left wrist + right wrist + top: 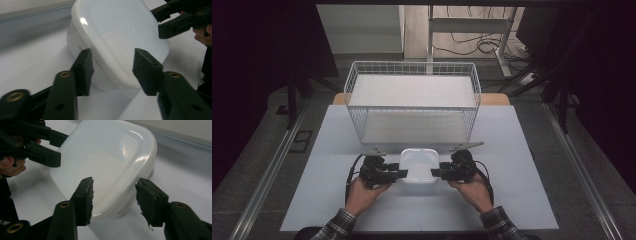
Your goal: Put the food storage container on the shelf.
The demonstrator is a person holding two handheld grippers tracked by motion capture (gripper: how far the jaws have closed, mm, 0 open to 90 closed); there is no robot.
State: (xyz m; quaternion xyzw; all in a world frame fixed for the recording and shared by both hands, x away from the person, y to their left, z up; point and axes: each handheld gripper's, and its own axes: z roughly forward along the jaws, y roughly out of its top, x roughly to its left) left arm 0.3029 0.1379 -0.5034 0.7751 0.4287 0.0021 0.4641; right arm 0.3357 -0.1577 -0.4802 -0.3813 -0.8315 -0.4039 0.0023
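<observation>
Lidded white plastic container (418, 165) on table (327, 150), just before wire basket (412, 100) (upright). Left gripper (402, 173) grasping its left edge, right gripper (435, 173) grasping right edge; jaws straddling container rim.

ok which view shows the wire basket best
The high view: the whole white wire basket stands behind the lidded container on the table. The left gripper view catches a pale strip at top left, perhaps its base; the right gripper view likewise at top right.
</observation>
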